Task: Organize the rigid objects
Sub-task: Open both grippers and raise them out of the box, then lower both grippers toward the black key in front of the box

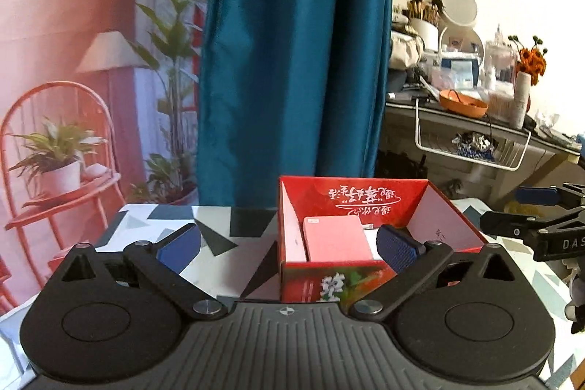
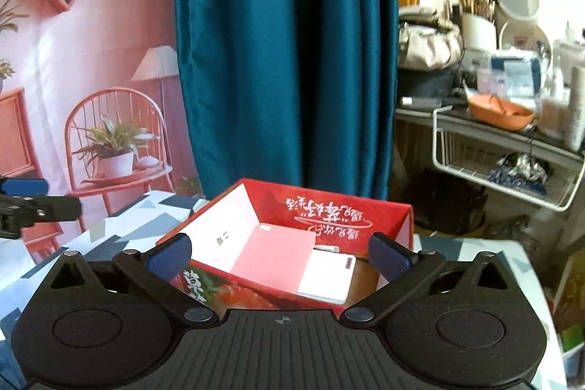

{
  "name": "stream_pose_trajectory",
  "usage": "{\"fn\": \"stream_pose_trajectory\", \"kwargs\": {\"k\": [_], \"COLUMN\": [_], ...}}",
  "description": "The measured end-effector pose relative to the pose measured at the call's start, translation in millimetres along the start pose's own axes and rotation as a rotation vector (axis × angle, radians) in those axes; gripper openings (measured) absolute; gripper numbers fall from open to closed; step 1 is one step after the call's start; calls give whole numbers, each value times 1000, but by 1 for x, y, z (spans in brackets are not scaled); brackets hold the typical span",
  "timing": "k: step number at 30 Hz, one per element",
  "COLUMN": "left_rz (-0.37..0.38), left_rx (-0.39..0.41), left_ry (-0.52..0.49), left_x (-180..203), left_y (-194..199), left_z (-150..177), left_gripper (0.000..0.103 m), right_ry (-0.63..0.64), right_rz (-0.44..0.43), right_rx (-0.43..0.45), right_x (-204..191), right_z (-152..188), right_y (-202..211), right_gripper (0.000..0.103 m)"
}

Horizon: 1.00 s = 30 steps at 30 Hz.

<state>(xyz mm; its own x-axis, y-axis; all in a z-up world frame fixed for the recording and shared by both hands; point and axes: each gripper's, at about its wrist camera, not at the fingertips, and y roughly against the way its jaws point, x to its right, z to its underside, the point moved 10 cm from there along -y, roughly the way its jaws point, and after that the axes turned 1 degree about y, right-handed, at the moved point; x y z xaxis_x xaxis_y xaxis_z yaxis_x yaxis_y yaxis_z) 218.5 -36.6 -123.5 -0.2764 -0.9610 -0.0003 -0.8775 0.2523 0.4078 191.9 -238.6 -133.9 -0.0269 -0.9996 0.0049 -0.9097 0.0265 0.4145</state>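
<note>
Both tongs, left (image 1: 289, 243) and right (image 2: 279, 254), gape empty before the red box (image 2: 329, 218).

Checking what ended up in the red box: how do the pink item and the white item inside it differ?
The pink item is the larger; the white item is smaller. The pink item is plain, while the white item has a dark patch at one corner. The pink item leans against the inner wall of the red box; the white item lies nearer the box's front. Both are flat, rectangular and ungripped.
</note>
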Motion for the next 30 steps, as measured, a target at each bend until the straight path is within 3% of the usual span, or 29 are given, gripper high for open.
{"fn": "stream_pose_trajectory", "kwargs": {"k": [12,17,26,30], "left_rz": [-42,-35,-49,-59], "left_rx": [-13,-65,-138,-148], "left_ry": [30,113,144,144], "left_x": [-5,-11,-19,-22], "left_y": [29,24,3,-5], "left_z": [50,77,113,118], "left_gripper": [103,103,103,103], "right_ry": [-21,-47,-65,-37], "right_rz": [49,51,35,-11], "right_rx": [71,29,-77,-120], "right_x": [-9,-11,-14,-27], "right_z": [49,83,132,146], "right_y": [49,50,17,-5], "right_gripper": [103,103,102,89]}}
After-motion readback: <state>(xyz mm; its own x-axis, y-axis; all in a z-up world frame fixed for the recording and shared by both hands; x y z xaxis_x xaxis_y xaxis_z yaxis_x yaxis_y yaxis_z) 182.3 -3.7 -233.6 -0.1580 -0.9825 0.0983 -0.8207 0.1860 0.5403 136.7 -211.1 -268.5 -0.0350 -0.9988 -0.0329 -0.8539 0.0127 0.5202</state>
